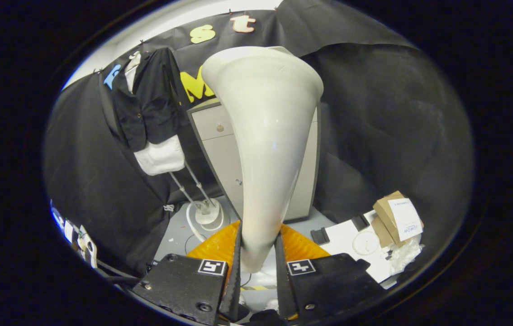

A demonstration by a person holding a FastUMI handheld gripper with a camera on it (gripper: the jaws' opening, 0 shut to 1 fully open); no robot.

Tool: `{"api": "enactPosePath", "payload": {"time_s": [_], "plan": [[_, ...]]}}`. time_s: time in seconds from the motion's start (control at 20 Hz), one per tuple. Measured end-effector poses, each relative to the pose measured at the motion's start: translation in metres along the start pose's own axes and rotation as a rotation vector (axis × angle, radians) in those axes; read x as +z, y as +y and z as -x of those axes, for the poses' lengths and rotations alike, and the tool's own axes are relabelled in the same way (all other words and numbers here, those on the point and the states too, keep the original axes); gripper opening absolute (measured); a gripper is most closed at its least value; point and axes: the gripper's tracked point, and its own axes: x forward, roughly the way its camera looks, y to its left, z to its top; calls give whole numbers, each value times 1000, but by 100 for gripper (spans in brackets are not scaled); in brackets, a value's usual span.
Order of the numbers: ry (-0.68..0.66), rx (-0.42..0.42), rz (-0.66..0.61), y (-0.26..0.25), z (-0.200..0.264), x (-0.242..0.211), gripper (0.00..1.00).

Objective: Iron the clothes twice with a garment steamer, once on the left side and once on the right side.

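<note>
Between the gripper [258,267] fingers sits the narrow neck of the garment steamer [265,136], both fingers clamped on it; its wide cream head flares up and away from them.

Handling, judged: hard glossy plastic shell, stiff, likely slippery under the pads. Top-heavy, since the broad head stands far from the hold. The tapered neck is the sensible place to hold, though the taper could let it slide; a firm squeeze seems needed. Weight cannot be told.

Beyond the steamer head and to its left hangs the black jacket [148,104] over a white shirt [160,156], on a stand [206,213] against the booth wall. Soft cloth, will give under the head.

Behind the steamer: grey cabinet [220,149], doors closed, contents hidden.

Right of the steamer, on a low white surface: cardboard box [396,217], closed, contents unseen; crumpled clear plastic [403,253] just beside it.
</note>
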Motion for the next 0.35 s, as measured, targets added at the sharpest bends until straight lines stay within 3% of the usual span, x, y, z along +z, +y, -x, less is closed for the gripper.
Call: {"api": "enactPosePath", "payload": {"time_s": [0.35], "plan": [[14,31,26,1,2,-2,36]]}}
